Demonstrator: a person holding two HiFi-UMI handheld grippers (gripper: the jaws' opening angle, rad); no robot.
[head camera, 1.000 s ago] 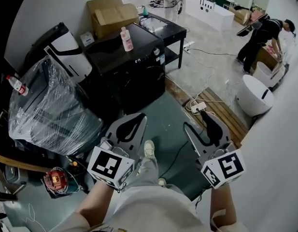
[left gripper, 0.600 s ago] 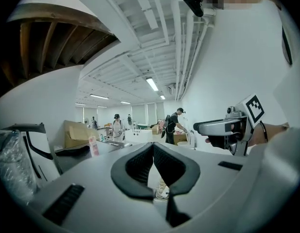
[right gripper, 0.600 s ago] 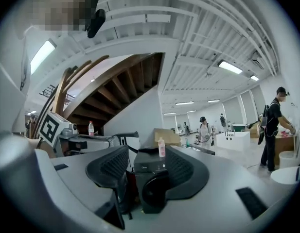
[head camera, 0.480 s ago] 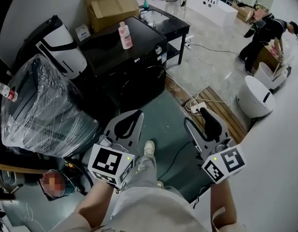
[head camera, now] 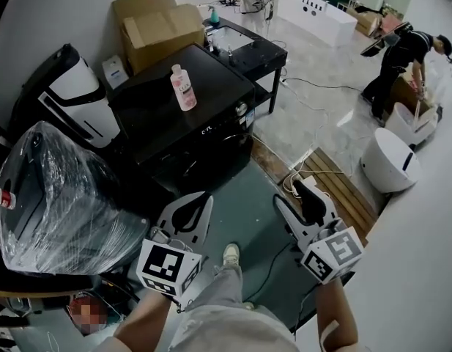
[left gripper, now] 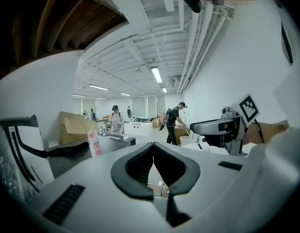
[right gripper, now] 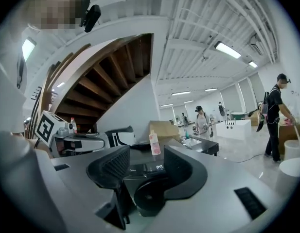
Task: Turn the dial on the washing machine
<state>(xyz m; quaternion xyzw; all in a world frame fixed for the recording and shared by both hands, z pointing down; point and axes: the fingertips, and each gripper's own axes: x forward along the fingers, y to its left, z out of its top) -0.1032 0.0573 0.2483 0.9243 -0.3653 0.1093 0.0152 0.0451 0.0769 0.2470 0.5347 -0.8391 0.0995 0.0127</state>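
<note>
Facing washing machine (head camera: pixel 200 149), pink bottle (head camera: pixel 183 88) on top

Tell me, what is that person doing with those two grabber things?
A person holds a gripper in each hand, facing the black washing machine, not touching it. The left gripper is shut and empty. The right gripper is open; its jaws have just been closing a little, with nothing between them. The dial is untouched.
</note>
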